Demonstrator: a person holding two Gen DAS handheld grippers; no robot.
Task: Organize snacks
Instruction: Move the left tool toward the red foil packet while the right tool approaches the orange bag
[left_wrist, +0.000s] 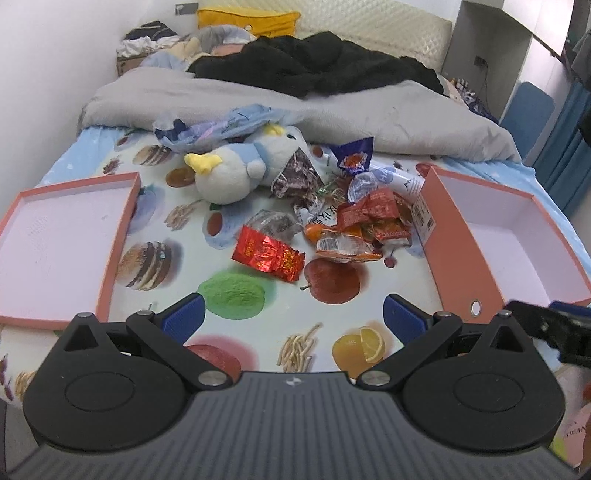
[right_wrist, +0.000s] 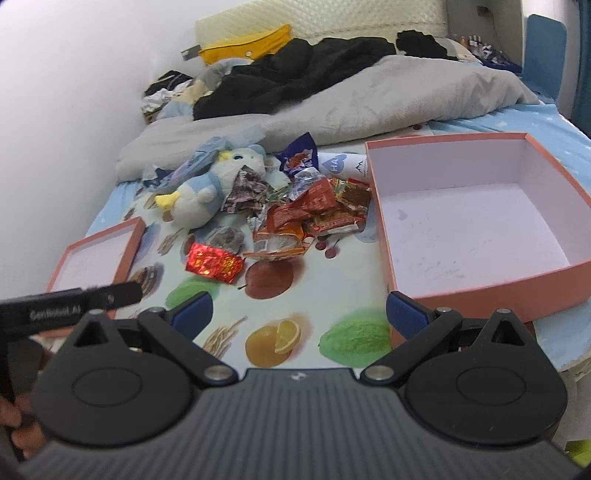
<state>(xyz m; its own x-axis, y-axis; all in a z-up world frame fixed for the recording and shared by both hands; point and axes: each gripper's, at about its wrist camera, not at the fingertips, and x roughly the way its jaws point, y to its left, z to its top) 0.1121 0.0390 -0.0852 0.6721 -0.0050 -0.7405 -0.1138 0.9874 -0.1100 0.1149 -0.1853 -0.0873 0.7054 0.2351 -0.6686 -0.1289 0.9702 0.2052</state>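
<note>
A heap of snack packets lies mid-bed on a fruit-print sheet. A shiny red foil packet sits nearest, in front of the heap, with an orange packet to its right. A pink box stands empty on the right, and its shallow pink lid lies on the left. My left gripper is open and holds nothing, hovering short of the red packet. My right gripper is open too, near the box's front corner.
A blue and white plush penguin lies against the heap's left side, with a crumpled blue bag behind it. A grey duvet and black clothes fill the far bed. A wall runs along the left.
</note>
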